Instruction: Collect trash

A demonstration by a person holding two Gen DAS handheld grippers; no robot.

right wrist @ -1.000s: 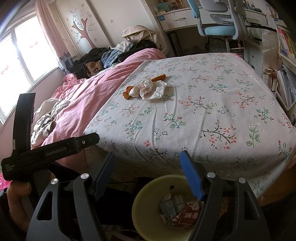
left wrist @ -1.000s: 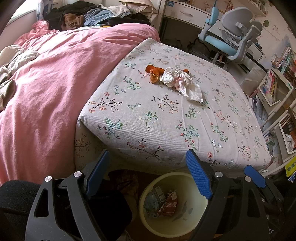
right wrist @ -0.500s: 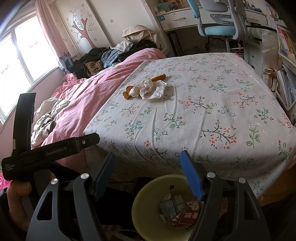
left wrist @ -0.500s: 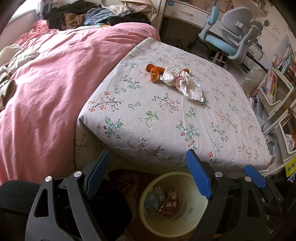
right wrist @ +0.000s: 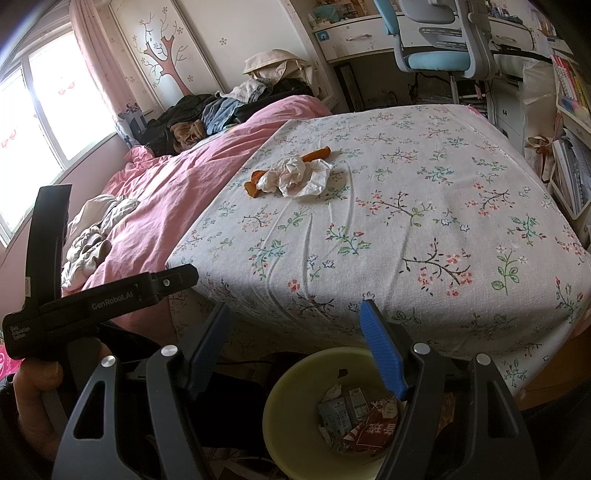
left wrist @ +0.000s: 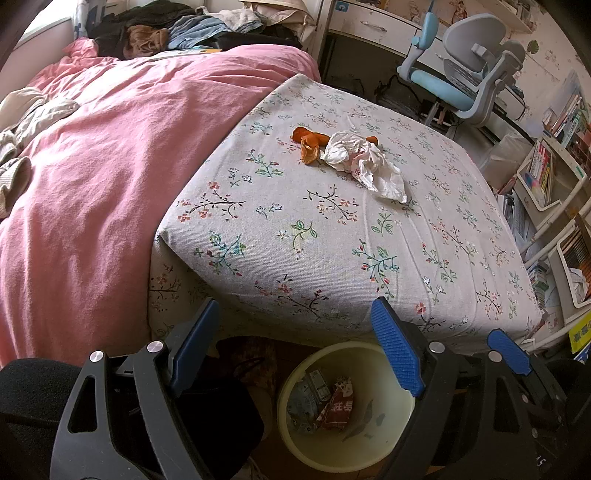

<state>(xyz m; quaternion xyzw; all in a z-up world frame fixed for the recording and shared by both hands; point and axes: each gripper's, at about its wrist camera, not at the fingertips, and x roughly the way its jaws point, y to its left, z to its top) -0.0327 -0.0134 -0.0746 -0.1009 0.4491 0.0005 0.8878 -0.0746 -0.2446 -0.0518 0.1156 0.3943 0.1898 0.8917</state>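
Both the left gripper (left wrist: 295, 347) and the right gripper (right wrist: 295, 350) stand wide open, empty, above the round pale-yellow plastic bin (left wrist: 369, 448); crumpled white paper (left wrist: 364, 164) lies mid-bed.

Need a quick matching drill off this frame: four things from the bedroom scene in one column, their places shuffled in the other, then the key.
Things:
1. crumpled tissue
2. orange peel
3. snack wrapper
4. clothes pile

Places:
A. inside the yellow bin on the floor
B. at the far end of the bed, beyond the pink blanket
C. on the flowered sheet, partly covering the peel
D. on the flowered sheet, poking out from under the tissue

Pairs: 1-C, 2-D, 3-A, 4-B
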